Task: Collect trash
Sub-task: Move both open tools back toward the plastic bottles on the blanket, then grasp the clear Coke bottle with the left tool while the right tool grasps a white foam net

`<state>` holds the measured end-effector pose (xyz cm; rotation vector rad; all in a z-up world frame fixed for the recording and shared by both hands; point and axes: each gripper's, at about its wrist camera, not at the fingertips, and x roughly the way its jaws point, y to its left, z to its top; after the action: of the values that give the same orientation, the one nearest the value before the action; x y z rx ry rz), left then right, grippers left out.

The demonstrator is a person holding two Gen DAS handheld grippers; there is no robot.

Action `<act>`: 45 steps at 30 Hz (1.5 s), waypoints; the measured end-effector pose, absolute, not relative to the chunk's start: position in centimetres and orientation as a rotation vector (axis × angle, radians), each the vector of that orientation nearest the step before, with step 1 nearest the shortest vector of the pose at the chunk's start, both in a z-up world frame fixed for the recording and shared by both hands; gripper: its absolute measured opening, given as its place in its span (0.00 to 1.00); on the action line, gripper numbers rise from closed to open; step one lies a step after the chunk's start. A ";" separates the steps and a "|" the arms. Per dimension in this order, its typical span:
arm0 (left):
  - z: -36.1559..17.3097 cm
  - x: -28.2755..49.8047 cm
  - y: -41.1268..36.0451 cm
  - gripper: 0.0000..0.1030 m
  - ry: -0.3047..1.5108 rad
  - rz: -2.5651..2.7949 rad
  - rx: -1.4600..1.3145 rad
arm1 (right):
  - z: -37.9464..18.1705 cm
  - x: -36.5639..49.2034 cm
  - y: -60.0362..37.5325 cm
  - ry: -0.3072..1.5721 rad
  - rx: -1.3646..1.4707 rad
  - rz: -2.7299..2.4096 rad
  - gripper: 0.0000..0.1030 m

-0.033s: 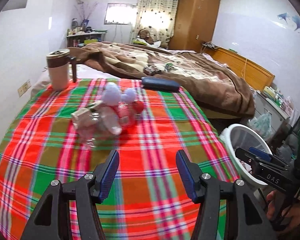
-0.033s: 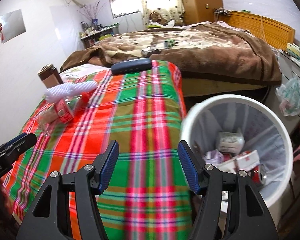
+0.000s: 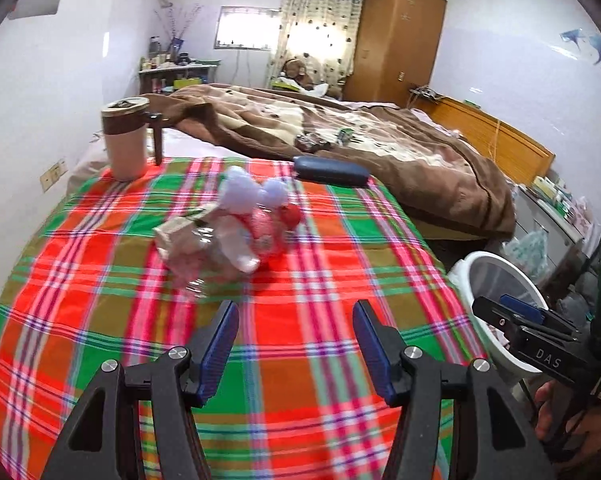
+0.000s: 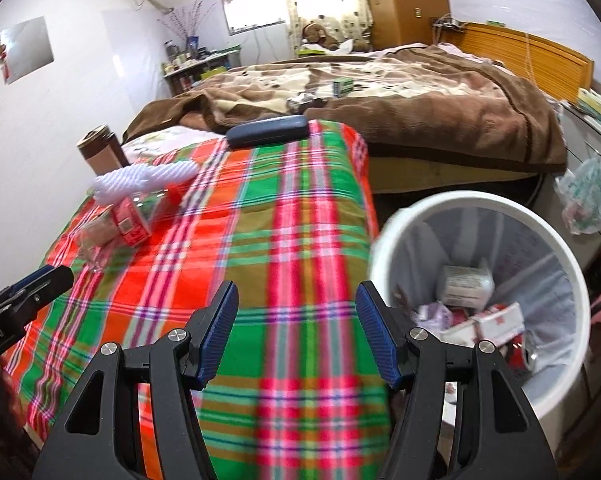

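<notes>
blurred: trash pile (image 3: 224, 236) | cut off: bin (image 3: 500, 280)

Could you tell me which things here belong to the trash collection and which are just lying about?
For the job:
- clear plastic bottle
- white foam netting
- white bin

Lying about:
- travel mug
- dark blue case
- brown blanket

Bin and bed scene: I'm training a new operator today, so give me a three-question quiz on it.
1. True or false: the bin is empty.
2. What does the left gripper hold? A) the bottle B) nothing C) the mug
3. On which cloth does the trash pile lie?

Key: 1 false, it holds cartons and a can. 2 B, jaws open. 3 the plaid cloth.
</notes>
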<state>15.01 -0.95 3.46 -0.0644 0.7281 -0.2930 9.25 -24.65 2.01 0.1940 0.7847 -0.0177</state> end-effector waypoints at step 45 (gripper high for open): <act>-2.0 25.8 -0.1 0.60 0.936 -0.440 0.031 | 1.8 21.8 -19.6 0.864 0.269 0.141 0.61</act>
<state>25.79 -0.12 -1.96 0.0311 0.9359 -0.4402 21.75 -19.57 1.78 0.2693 0.8640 0.1412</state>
